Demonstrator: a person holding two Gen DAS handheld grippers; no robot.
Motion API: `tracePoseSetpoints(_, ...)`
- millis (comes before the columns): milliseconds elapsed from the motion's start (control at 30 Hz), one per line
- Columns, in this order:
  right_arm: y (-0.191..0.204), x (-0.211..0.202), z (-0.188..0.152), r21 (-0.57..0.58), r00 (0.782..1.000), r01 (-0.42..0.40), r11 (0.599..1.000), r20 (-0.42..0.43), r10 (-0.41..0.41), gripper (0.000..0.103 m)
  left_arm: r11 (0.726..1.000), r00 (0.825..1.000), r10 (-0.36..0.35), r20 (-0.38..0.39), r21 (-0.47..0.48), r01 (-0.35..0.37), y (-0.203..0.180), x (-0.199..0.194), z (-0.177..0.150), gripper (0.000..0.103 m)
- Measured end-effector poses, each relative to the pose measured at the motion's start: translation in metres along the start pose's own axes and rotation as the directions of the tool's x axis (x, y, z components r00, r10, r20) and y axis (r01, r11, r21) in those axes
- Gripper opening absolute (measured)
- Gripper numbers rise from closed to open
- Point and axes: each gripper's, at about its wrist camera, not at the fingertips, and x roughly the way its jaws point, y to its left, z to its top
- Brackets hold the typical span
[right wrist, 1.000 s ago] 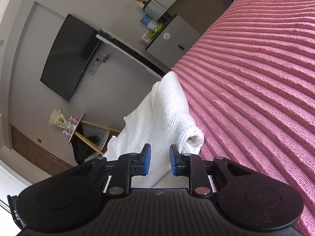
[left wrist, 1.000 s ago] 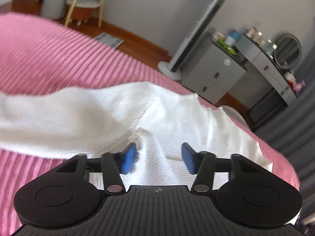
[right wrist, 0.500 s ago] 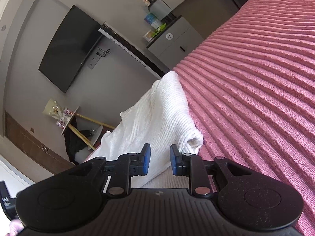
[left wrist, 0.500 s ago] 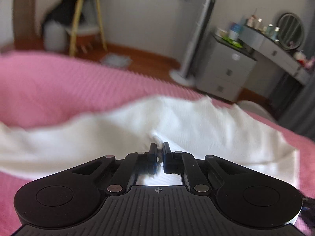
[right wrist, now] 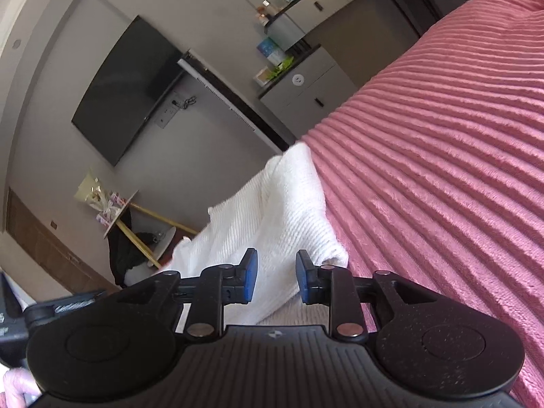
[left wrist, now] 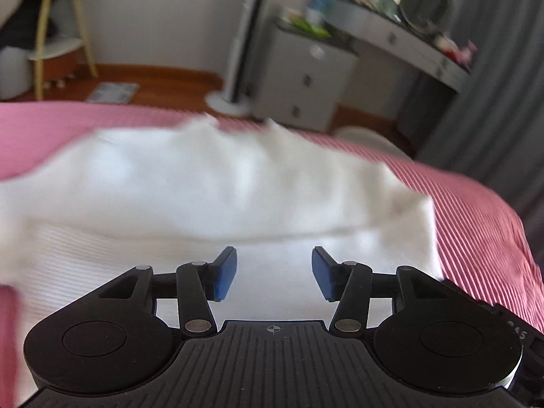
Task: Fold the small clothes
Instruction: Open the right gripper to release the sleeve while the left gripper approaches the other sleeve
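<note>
Both claws, left (left wrist: 273, 273) and right (right wrist: 273, 280), opening empty above white garment (left wrist: 217, 187) on pink bedspread (right wrist: 442, 170).

Bare pink bedspread (right wrist: 442, 170) lies free right of the white garment (right wrist: 289, 210), whose raised fold (left wrist: 217, 187) blocks ahead.

I see one white ribbed knit garment (left wrist: 238, 183) on the pink ribbed bedspread (left wrist: 476, 204), spread across the middle of the left wrist frame, upper layer folded over and blurred, in the right wrist view bunched lower centre, rolled edge at right
</note>
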Motion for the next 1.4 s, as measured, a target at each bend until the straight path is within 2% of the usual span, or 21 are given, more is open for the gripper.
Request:
tracePoseSetpoints(100, -0.002, 0.009, -0.003, -0.035, 1.000, 0.019, 0.999, -0.020, -0.019, 0.023, 1.000, 0.999, -0.011, -0.039, 0.004, 0.012, -0.016, 0.023, -0.007, 0.056)
tracePoseSetpoints(233, 0.012, 0.010, -0.004, -0.163, 0.993, 0.116, 0.980, -0.002, -0.118, 0.011, 0.999, 1.000, -0.003, -0.024, 0.052, 0.005, -0.033, 0.034, -0.007, 0.061)
tracePoseSetpoints(367, 0.015, 0.011, -0.005, -0.182, 0.987, 0.161, 0.970, 0.008, -0.162, 0.005, 0.996, 0.999, 0.009, -0.034, 0.086, -0.006, -0.045, 0.045, -0.002, 0.066)
tracePoseSetpoints(433, 0.013, 0.010, -0.004, -0.171, 0.988, 0.156, 0.973, 0.008, -0.156, 0.005, 0.994, 0.999, 0.020, -0.049, 0.105, -0.014, -0.045, 0.050, 0.004, 0.066)
tracePoseSetpoints(533, 0.004, 0.008, -0.001, -0.116, 0.992, 0.123, 0.986, 0.002, -0.124, 0.005, 0.992, 0.999, 0.003, -0.034, 0.123, 0.001, -0.034, 0.043, 0.008, 0.067)
tracePoseSetpoints(633, 0.002, 0.008, 0.000, -0.092, 0.994, 0.111, 0.990, 0.000, -0.112, 0.007, 0.990, 0.999, 0.024, -0.022, 0.138, -0.021, -0.018, 0.042, 0.015, 0.076)
tracePoseSetpoints(733, 0.007, 0.009, -0.002, -0.118, 0.994, 0.110, 0.987, 0.004, -0.110, 0.011, 0.997, 0.990, -0.049, -0.131, 0.058, 0.057, 0.002, 0.052, 0.018, 0.076)
tracePoseSetpoints(833, 0.006, 0.008, -0.003, -0.110, 0.995, 0.100, 0.989, 0.003, -0.100, 0.013, 0.990, 0.985, -0.089, -0.147, 0.092, 0.103, 0.008, 0.051, 0.016, 0.074)
tracePoseSetpoints(933, 0.007, 0.007, -0.003, -0.105, 0.995, 0.097, 0.990, 0.001, -0.098, 0.015, 0.979, 0.983, -0.075, -0.170, 0.173, 0.105, 0.008, 0.052, 0.016, 0.061)
tracePoseSetpoints(1000, 0.010, 0.008, -0.003, -0.115, 0.996, 0.091, 0.989, 0.004, -0.091, 0.019, 0.977, 0.983, -0.064, -0.172, 0.189, 0.097, 0.010, 0.052, 0.018, 0.045)
tracePoseSetpoints(1033, 0.012, 0.008, -0.003, -0.122, 0.996, 0.088, 0.989, 0.005, -0.088, 0.021, 0.980, 0.984, -0.061, -0.169, 0.179, 0.092, 0.012, 0.052, 0.018, 0.040)
tracePoseSetpoints(1067, 0.013, 0.008, -0.003, -0.128, 0.996, 0.088, 0.988, 0.007, -0.088, 0.022, 0.982, 0.985, -0.060, -0.165, 0.165, 0.087, 0.015, 0.052, 0.018, 0.030)
tracePoseSetpoints(1100, 0.014, 0.008, -0.004, -0.134, 0.996, 0.087, 0.987, 0.008, -0.087, 0.023, 0.984, 0.985, -0.065, -0.158, 0.152, 0.089, 0.017, 0.051, 0.019, 0.015)
tracePoseSetpoints(1133, 0.014, 0.007, -0.004, -0.136, 0.996, 0.085, 0.987, 0.008, -0.085, 0.024, 0.985, 0.986, -0.073, -0.153, 0.143, 0.095, 0.017, 0.050, 0.019, 0.009)
tracePoseSetpoints(1300, 0.015, 0.006, -0.004, -0.135, 0.997, 0.083, 0.987, 0.013, -0.082, 0.025, 0.976, 0.998, -0.010, -0.061, 0.218, 0.023, -0.001, 0.040, 0.017, 0.005)
tracePoseSetpoints(1400, 0.018, 0.004, -0.004, -0.147, 0.997, 0.073, 0.986, 0.022, -0.070, 0.030, 0.975, 1.000, 0.018, 0.005, 0.223, -0.018, -0.008, 0.039, 0.023, 0.004)
